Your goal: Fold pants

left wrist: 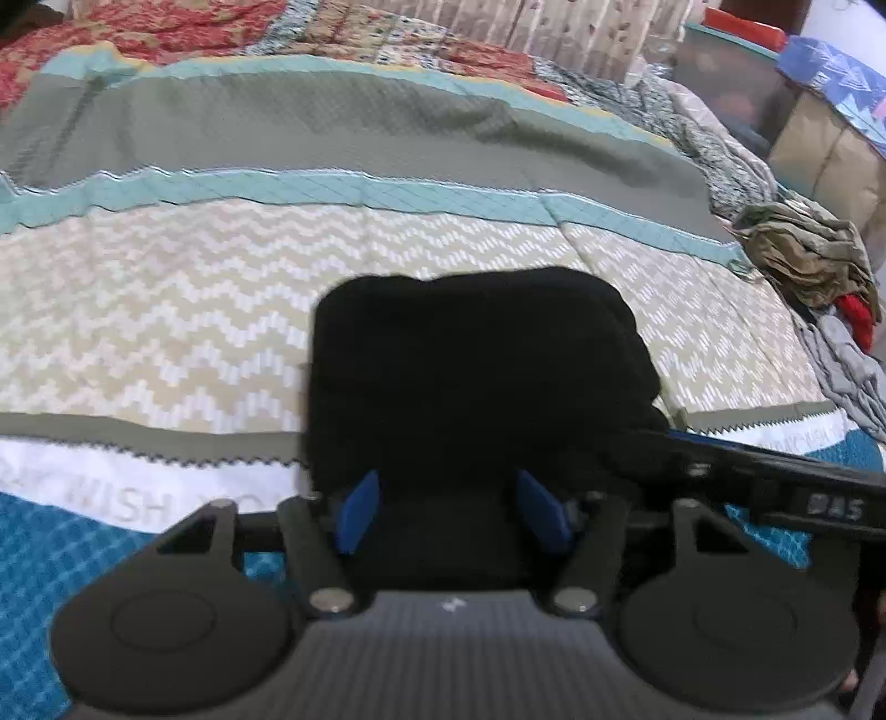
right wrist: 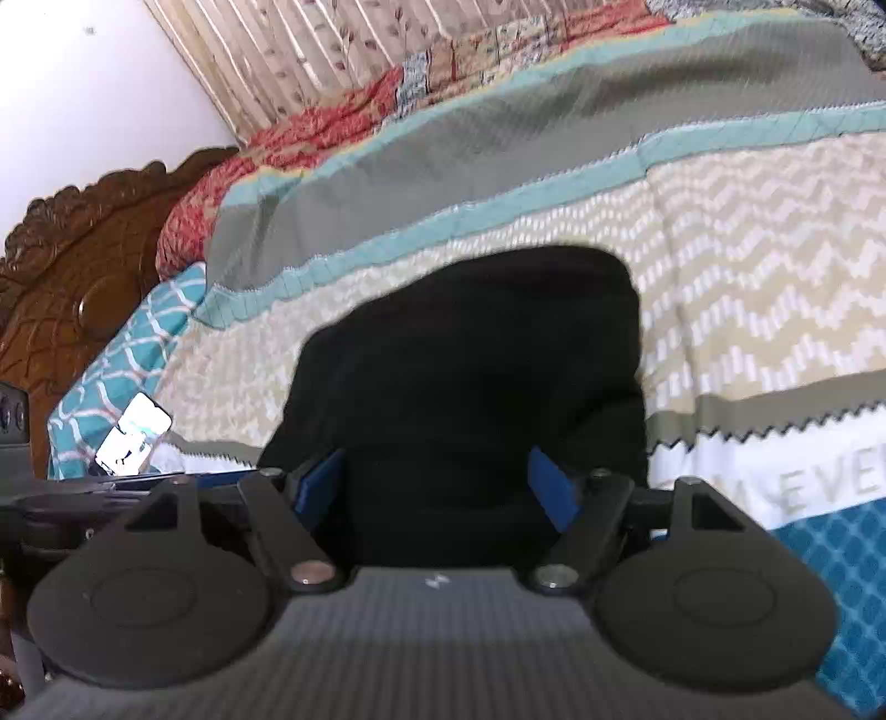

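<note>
The black pants (left wrist: 476,365) lie folded into a compact bundle on the striped bedspread (left wrist: 166,310). My left gripper (left wrist: 454,515) is open, its blue pads (left wrist: 360,512) wide apart on either side of the bundle's near edge. The pants (right wrist: 470,376) fill the middle of the right wrist view too. My right gripper (right wrist: 437,487) is open as well, blue pads (right wrist: 554,487) spread around the near edge. The right gripper's black body (left wrist: 775,493) reaches in from the right in the left wrist view.
A heap of crumpled clothes (left wrist: 808,266) lies at the bed's right edge. A phone (right wrist: 133,435) lies on a teal pillow (right wrist: 122,354) by the carved wooden headboard (right wrist: 72,260). A red patterned quilt (left wrist: 166,33) covers the far side.
</note>
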Tool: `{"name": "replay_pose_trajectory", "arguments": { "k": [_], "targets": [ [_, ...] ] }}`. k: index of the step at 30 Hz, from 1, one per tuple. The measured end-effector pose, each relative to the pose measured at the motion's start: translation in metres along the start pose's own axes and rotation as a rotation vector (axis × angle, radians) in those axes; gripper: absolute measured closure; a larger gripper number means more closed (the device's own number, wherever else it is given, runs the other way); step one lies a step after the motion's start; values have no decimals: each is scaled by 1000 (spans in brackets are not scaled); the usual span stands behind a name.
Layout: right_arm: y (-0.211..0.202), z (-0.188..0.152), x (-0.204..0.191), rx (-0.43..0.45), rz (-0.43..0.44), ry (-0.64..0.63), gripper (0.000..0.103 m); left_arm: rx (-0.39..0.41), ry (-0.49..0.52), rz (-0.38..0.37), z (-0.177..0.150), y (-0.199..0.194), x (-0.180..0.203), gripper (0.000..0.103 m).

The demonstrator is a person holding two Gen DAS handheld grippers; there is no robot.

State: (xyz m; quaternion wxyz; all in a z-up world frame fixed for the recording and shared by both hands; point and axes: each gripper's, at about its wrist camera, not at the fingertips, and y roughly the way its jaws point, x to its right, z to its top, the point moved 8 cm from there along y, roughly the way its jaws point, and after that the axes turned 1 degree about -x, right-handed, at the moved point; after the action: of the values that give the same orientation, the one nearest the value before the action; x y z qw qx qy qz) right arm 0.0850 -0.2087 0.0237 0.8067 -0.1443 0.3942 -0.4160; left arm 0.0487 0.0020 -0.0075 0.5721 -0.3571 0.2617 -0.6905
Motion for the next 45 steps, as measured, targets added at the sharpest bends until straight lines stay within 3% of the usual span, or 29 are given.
{"name": "replay_pose_trajectory", "arguments": {
  "k": [2,8,15,20,30,36,45],
  "targets": [
    [-10,4,2,29,-7,9,27,7,0,45,3,-7,-5,33],
    [-34,16,28,98,-27,92,23,9,19,166,7,-18,-22,30],
    [-40,13,61,87,22,297,18,-1,16,204,7,-20,-37,24],
    [-37,4,70,53,23,360,17,-11,12,215,5,-17,-40,21],
    [-18,-13,62,-65,20,332,14,-29,9,220,3,-10,-45,19],
    [-16,-16,57,-66,24,322,9,-37,2,219,4,-6,-50,10],
    [-16,-17,58,-64,33,344,7,-61,-46,190,3,1,-59,8]
  ]
}}
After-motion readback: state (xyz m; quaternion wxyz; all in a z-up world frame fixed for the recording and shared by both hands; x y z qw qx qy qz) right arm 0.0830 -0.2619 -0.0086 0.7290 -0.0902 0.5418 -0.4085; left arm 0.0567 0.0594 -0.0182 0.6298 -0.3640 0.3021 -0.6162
